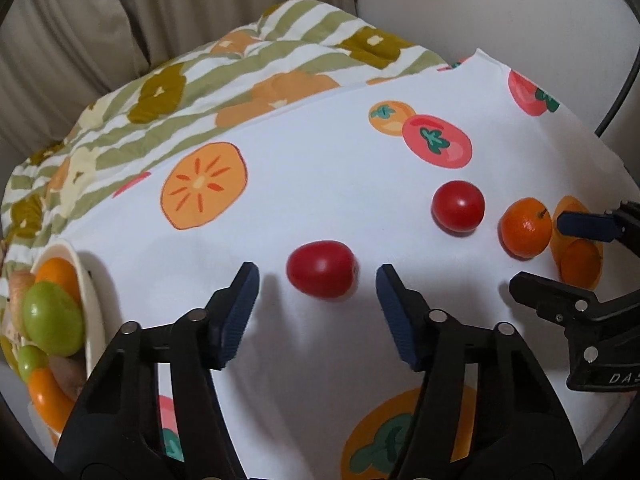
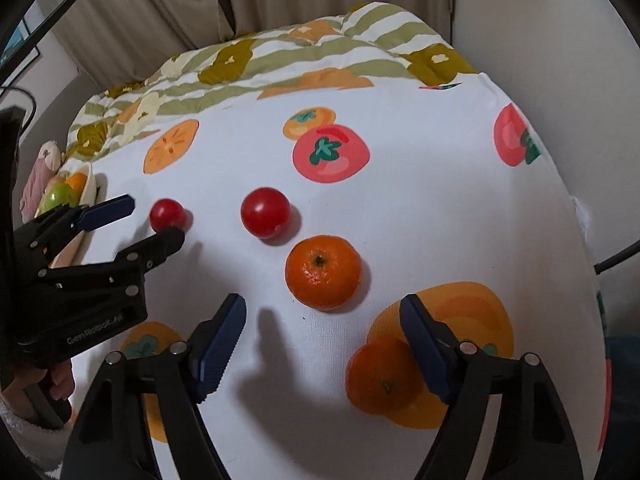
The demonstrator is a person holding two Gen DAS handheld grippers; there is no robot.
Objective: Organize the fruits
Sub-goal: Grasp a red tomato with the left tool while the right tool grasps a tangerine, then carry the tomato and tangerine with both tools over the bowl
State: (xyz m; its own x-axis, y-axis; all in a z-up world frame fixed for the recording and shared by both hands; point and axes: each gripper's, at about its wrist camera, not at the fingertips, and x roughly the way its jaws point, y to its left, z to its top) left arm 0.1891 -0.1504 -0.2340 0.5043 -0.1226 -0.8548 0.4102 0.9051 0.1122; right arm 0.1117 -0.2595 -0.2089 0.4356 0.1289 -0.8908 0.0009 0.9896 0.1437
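Grasp step in hand. Left gripper (image 1: 316,280) unclenched, straddling small red oval tomato (image 1: 322,269) mid-cloth. Right gripper (image 2: 322,320) unclenched, just short of round orange mandarin (image 2: 323,271). Closure needed next, then carry to white bowl (image 1: 94,304) at cloth's left edge.

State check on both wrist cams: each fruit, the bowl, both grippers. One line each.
left gripper: open, straddling the near tomato, pads not touching
near tomato: loose on the cloth
far tomato: loose on the cloth
right gripper: open, empty
far mandarin: upright on the cloth, ahead of the right gripper
near mandarin: on the cloth, beside the right finger
bowl: holds green and orange fruit
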